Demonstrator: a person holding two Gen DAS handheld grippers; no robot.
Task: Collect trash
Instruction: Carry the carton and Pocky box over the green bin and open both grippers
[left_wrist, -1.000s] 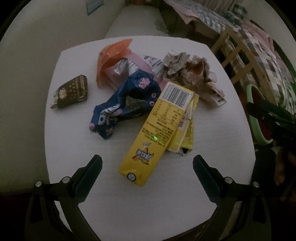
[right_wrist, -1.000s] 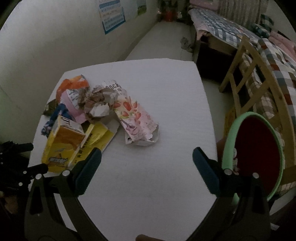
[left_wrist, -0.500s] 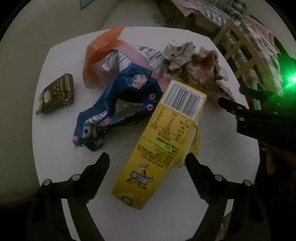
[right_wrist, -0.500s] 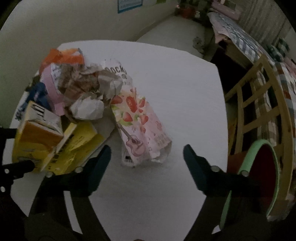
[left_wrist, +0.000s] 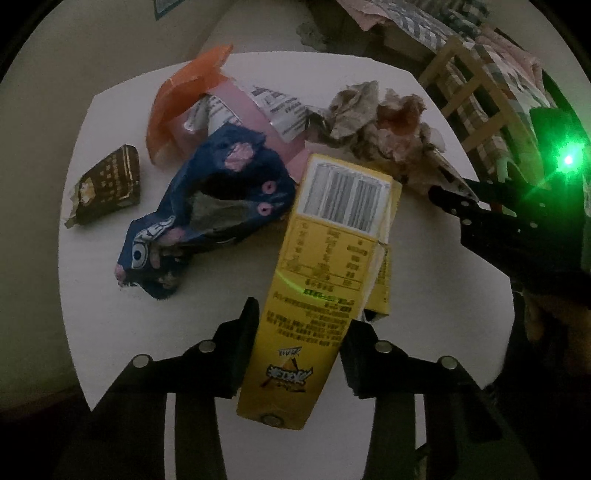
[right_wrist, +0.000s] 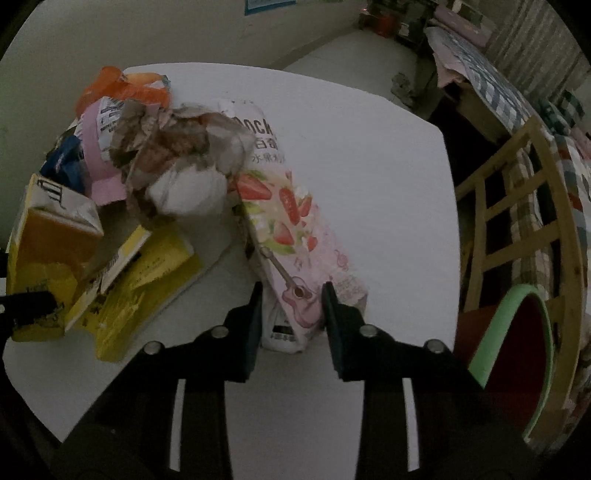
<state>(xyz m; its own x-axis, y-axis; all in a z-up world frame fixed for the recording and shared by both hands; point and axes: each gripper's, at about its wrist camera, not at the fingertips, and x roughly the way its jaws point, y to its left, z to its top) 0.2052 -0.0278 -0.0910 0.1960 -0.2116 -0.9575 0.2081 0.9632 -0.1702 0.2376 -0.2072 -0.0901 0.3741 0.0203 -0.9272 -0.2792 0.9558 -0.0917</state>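
From the left wrist, the white counter carries one yellow carton, one flattened yellow box under its right side, one blue cookie wrapper, one small brown packet, one orange-and-pink bag and one wad of crumpled paper. The carton's near end lies between the fingers of the left tongs, which have narrowed until both pads press against its sides. From the right wrist, one pink strawberry box lies at the right edge of the pile, beside the crumpled paper and flattened yellow box, and one green-rimmed red bin stands off the counter's right side. The box's near end sits between the fingers of the right tongs, narrowed to its width and touching both sides.
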